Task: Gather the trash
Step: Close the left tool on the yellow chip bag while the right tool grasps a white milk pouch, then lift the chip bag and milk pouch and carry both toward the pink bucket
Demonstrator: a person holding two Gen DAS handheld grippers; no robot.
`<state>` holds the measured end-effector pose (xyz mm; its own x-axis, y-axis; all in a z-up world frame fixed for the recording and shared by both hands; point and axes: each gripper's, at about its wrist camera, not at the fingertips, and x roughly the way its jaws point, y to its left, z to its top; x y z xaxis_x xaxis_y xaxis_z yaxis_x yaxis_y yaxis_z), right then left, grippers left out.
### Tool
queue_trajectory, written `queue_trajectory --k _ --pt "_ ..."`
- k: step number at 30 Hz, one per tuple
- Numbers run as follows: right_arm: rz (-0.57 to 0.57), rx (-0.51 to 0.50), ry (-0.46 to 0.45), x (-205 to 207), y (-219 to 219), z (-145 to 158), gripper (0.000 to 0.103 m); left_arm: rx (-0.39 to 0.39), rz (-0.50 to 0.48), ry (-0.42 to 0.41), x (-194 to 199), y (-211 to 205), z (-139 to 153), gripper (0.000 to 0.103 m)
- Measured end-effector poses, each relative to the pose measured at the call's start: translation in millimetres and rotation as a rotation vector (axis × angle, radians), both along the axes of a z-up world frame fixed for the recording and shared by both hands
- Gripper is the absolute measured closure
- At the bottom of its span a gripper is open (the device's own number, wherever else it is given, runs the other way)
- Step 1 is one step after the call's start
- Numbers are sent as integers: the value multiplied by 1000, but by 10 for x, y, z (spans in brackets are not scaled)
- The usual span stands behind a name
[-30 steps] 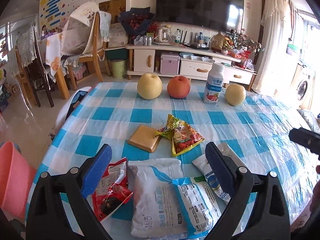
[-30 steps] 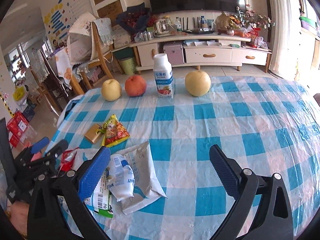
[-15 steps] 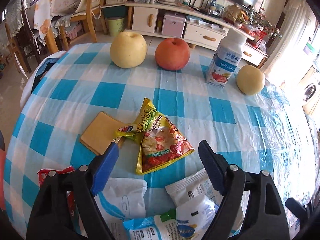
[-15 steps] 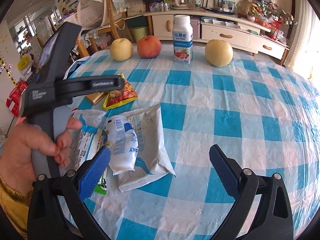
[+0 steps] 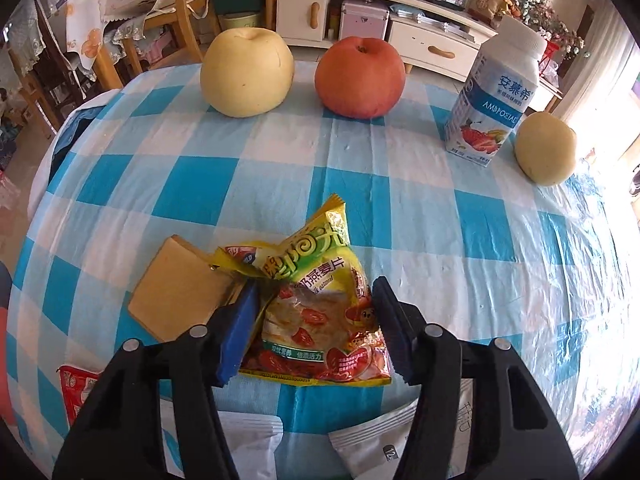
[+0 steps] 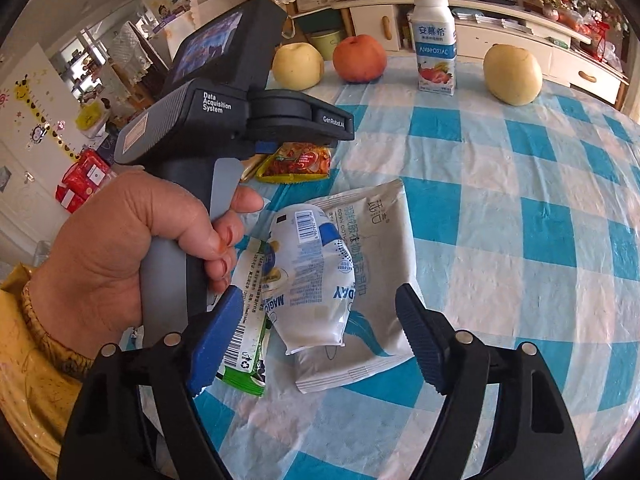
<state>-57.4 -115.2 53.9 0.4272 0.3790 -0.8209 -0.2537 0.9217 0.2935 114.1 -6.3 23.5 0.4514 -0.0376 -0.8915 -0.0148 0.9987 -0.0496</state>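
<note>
A rounded desk (image 5: 400, 184) wears a glossy blue-and-white checked cloth. On its near part lie flat white pouches (image 6: 372, 280), crinkled and matte. The yellow foil snack packet (image 5: 316, 300) lies creased beside a tan square card (image 5: 176, 292). The left gripper (image 5: 316, 332) has its fingers spread around that packet, not yet pinching. The right gripper (image 6: 312, 344) has its fingers wide over the pouches.

The milk bottle (image 6: 435, 38) reads "AMBROSIAL". The handheld device (image 6: 208, 116) says "Data Acquisition System" and "GenRobot.AI". The white pouch (image 6: 316, 276) shows "MAGIC" and "DAY".
</note>
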Motion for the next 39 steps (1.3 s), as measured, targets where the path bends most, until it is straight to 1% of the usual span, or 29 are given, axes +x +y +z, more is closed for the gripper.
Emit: queue_trajectory --k 1,6,7,8,11,15,17,23,24,25,26,27,29,33,37,39 --pt "5 -1 3 15 13 -24 25 -9 -7 -8 -7 6 9 51" --pt "16 4 1 74 44 -101 28 -32 -13 -28 -36 47 36 59" --pt "18 10 1 88 49 -110 28 -35 -15 -31 -40 55 42 62" --pt "21 8 -2 97 59 -123 29 -39 -20 -36 -45 61 52 66" --pt "33 -14 -17 95 102 -148 31 -52 -34 -47 -72 84 96 71" --pt "37 -36 -31 112 139 -171 33 -71 -54 -61 -141 120 141 72" --pt "33 -49 -38 124 147 -187 39 -92 -55 -71 -179 159 175 73" --pt "29 -69 -57 121 180 -212 40 -145 -45 -111 -363 339 334 73" --pt "29 -73 -61 120 189 -213 42 -153 -41 -119 -396 377 363 73" --pt "29 -75 -61 113 199 -213 49 -163 -35 -130 -443 420 397 73" --pt "27 -78 -58 119 202 -221 53 -173 -28 -144 -499 468 438 73" --pt "24 -76 -59 120 198 -221 53 -181 -22 -155 -546 510 465 73" --pt "22 -78 -57 112 194 -218 59 -193 -5 -175 -640 594 512 73" --pt "15 -75 -60 122 177 -212 62 -213 20 -194 -848 771 538 73" --pt "9 -86 -75 113 177 -191 72 -230 48 -213 -1046 964 538 73" --pt "7 -86 -78 113 177 -184 73 -233 68 -228 -1149 1089 530 73"
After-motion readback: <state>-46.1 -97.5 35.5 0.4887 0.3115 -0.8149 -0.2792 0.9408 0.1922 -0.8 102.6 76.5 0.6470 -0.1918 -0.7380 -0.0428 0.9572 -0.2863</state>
